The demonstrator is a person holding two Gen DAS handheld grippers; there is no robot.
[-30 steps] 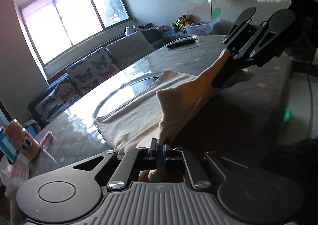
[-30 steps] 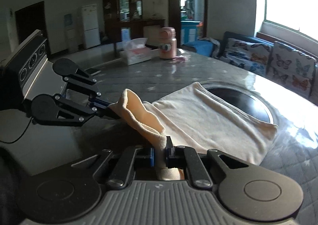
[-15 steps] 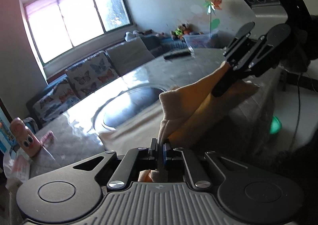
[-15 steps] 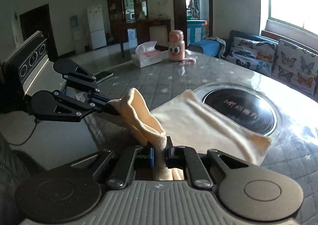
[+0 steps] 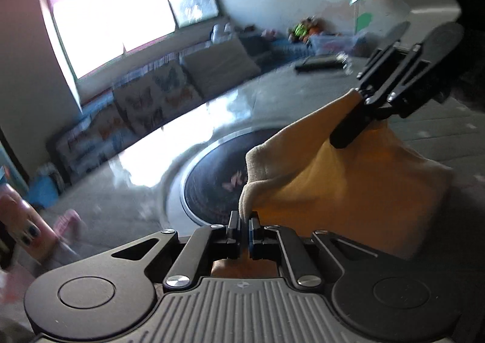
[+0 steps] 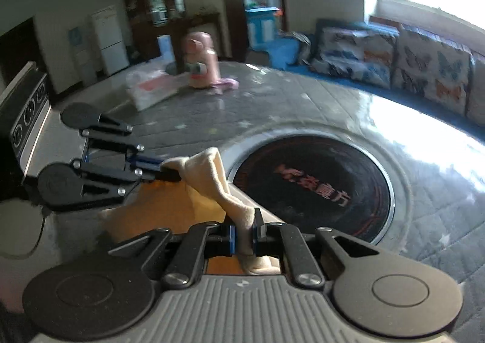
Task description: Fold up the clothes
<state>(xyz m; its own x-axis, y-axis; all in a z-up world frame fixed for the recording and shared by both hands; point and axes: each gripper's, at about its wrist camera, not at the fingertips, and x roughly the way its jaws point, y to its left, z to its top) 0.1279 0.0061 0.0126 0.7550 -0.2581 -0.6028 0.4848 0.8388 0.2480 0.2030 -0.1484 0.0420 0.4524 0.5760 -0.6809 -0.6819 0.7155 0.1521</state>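
A cream garment (image 5: 348,185) hangs stretched between my two grippers, above the near part of the round table (image 5: 127,209). My left gripper (image 5: 244,218) is shut on one end of its upper edge. My right gripper (image 6: 245,225) is shut on the other end, a bunched fold of cream cloth (image 6: 212,182). In the left wrist view the right gripper (image 5: 357,112) shows at upper right, pinching the fabric. The left gripper (image 6: 169,171) appears at the left of the right wrist view, also clamped on it. The cloth's lower part drops below the grippers and is partly hidden.
A dark round inset (image 6: 321,188) with red characters lies in the table's centre, just beyond the cloth. A pink bottle (image 6: 201,61) and a tissue pack (image 6: 151,89) stand at the far side. A remote (image 5: 318,64) lies on the table. Butterfly cushions (image 6: 424,67) line a bench under the window.
Both grippers have carried the garment forward across the table. It lay spread over the dark inset a second ago; now it is lifted and doubled near the inset's edge, and the inset is uncovered.
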